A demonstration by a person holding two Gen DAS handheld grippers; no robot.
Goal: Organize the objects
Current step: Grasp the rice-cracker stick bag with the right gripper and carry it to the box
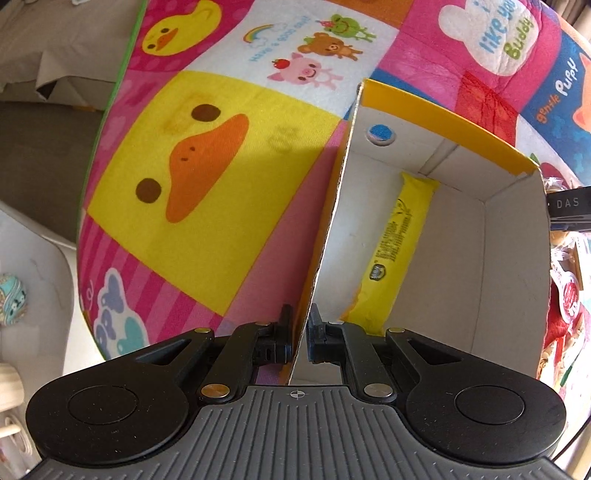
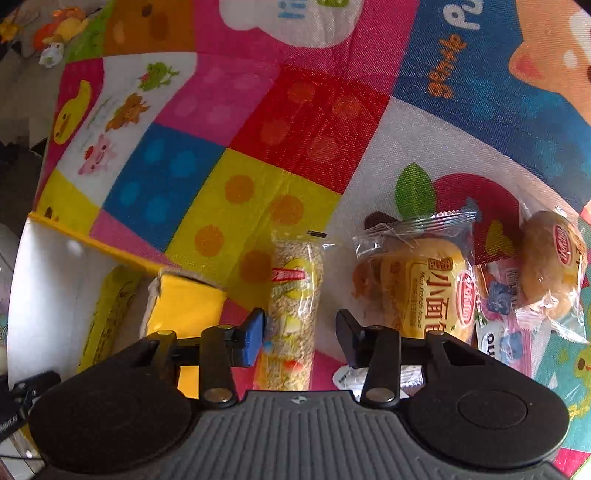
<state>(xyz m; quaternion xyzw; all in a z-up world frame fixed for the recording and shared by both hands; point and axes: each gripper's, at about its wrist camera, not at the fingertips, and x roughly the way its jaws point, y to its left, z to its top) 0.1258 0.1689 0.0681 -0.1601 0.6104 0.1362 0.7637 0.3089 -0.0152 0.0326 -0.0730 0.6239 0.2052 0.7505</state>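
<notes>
My left gripper (image 1: 300,332) is shut on the near left wall of an open yellow cardboard box (image 1: 328,236) with a white inside. A long yellow snack packet (image 1: 397,243) lies in the box. The box (image 2: 48,280) also shows at the left of the right wrist view, with the yellow packet (image 2: 110,310) in it. My right gripper (image 2: 300,334) is open, its jaws on either side of a clear cereal bar packet (image 2: 295,306) lying on the mat. Wrapped bread buns lie to its right: one (image 2: 424,291) close by, another (image 2: 554,266) farther right.
Everything sits on a colourful cartoon play mat (image 1: 207,184). A pink and white wrapper (image 2: 506,332) lies between the buns. The floor and a white object (image 1: 29,280) are beyond the mat's left edge. Plush toys (image 2: 55,33) lie at the far left corner.
</notes>
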